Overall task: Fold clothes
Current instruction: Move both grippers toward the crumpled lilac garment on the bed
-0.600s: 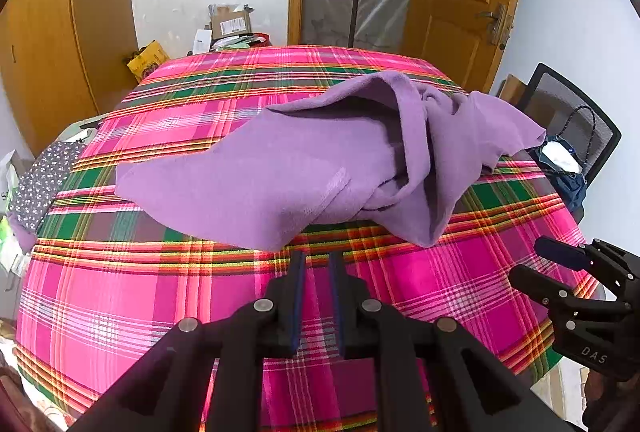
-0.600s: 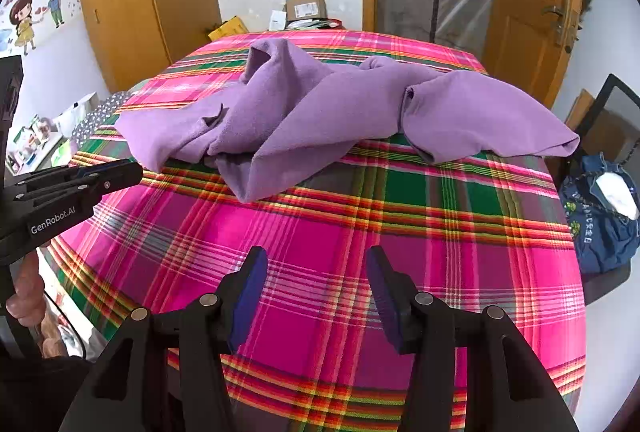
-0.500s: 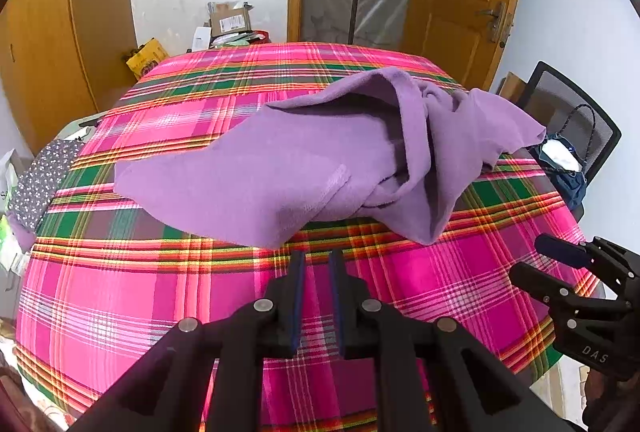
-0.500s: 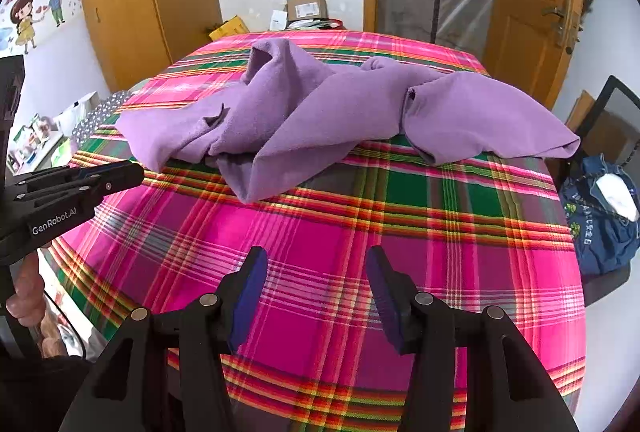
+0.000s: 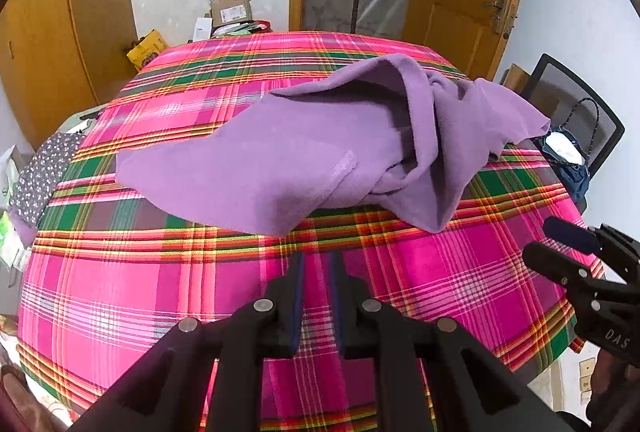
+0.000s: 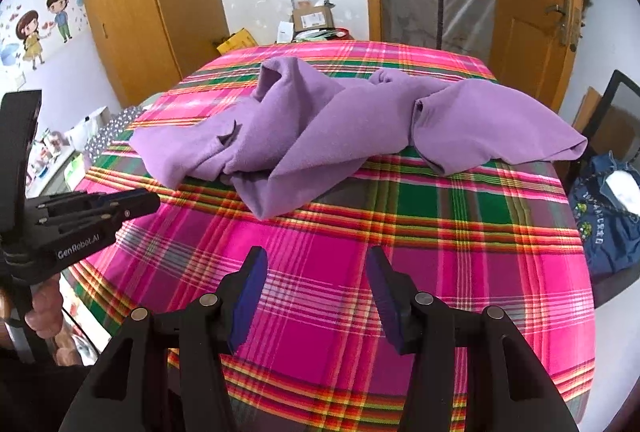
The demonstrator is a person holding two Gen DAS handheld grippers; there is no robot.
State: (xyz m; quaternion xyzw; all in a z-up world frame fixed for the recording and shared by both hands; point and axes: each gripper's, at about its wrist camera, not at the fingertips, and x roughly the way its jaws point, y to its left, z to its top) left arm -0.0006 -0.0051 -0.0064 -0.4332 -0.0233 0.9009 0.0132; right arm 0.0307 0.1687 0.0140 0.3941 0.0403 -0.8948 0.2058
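- Left gripper: left of the purple garment's near edge, above the plaid tablecloth; jaws a narrow gap apart, nothing between them.
- Purple garment: crumpled across the far half of the tablecloth, untouched.
- Right gripper: near side of the garment, jaws spread wide, empty.
- Chair: right of the garment, off the table.

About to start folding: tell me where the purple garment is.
The purple garment lies crumpled mid-table on the plaid tablecloth, beyond both grippers, neither touching it.
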